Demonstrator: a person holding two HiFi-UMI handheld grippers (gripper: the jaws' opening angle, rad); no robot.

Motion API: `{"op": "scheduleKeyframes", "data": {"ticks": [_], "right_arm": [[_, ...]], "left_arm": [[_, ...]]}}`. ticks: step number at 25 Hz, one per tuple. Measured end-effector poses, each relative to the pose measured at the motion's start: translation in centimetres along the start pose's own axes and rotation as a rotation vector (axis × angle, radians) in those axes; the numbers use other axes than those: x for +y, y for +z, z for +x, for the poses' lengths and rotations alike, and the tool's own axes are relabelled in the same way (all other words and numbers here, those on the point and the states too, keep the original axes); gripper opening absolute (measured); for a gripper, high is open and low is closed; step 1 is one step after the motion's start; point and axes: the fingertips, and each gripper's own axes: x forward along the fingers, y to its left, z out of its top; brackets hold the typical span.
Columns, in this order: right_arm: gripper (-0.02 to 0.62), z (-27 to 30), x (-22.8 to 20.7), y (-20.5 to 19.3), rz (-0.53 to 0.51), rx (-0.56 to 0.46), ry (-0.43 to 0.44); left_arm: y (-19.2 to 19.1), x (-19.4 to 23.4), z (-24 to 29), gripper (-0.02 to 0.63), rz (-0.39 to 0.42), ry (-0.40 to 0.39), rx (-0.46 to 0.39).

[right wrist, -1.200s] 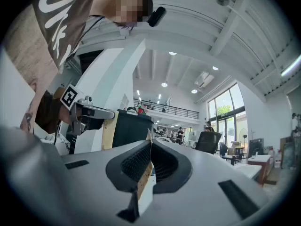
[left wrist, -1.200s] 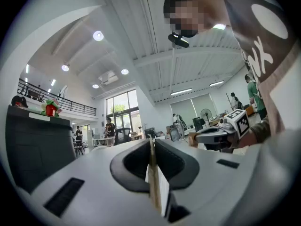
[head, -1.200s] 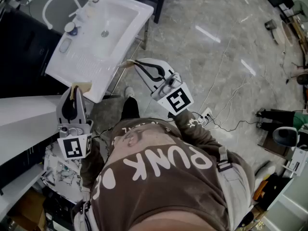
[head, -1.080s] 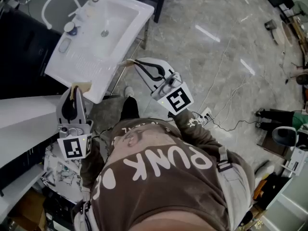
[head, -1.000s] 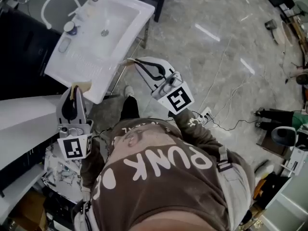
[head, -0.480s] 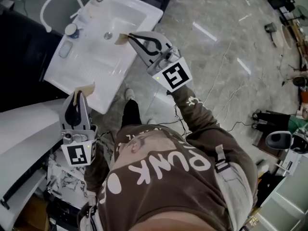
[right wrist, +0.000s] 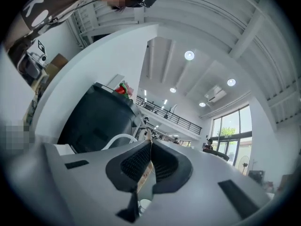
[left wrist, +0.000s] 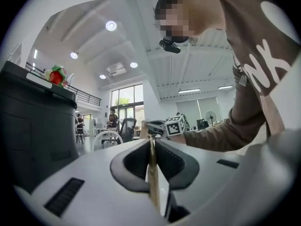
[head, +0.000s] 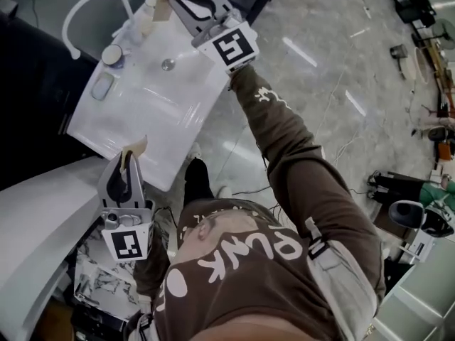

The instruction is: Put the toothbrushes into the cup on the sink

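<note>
A pale, marbled floor [head: 320, 84] with loose cables spreads around a white sink [head: 135, 126] at the upper left of the head view. A curved white faucet [head: 78, 9] arches over the sink's back ledge. The cup [head: 112, 53] stands on that ledge just beside the faucet's base, with a small oval soap dish [head: 103, 85] next to it. The drain [head: 168, 65] sits in the basin's middle. The toothbrushes are too small to make out from above.

The right gripper [head: 163, 4] is stretched out on a brown sleeve [head: 284, 141] to the sink's far end, its tip above the back corner, well apart from the cup. Its own view shows the jaws pressed together, with only the thin tan pads [right wrist: 146, 169] meeting and nothing clamped between them.

The left gripper [head: 132, 150] hangs at the sink's near rim, pointing towards the basin. Its jaws are likewise closed, tan pads [left wrist: 153, 173] flat against each other and no object between them.
</note>
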Motion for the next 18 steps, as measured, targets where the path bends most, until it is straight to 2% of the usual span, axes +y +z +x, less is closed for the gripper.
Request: {"op": "scheduleKeyframes", "data": {"ticks": [8, 13, 18], "right_arm": [[0.009, 10.0, -5.0, -10.0, 0.018, 0.106, -0.033], [0.009, 12.8, -5.2, -15.7, 0.035, 0.179, -0.037], [0.011, 14.1, -4.8, -19.3, 0.086, 0.234, -0.048]], "left_arm": [[-2.1, 2.9, 1.4, 0.029, -0.031, 0.01, 0.029], [-2.6, 4.4, 2.5, 0.029, -0.042, 0.022, 0.035], [-3.2, 5.2, 3.1, 0.029, -0.035, 0.022, 0.047]]}}
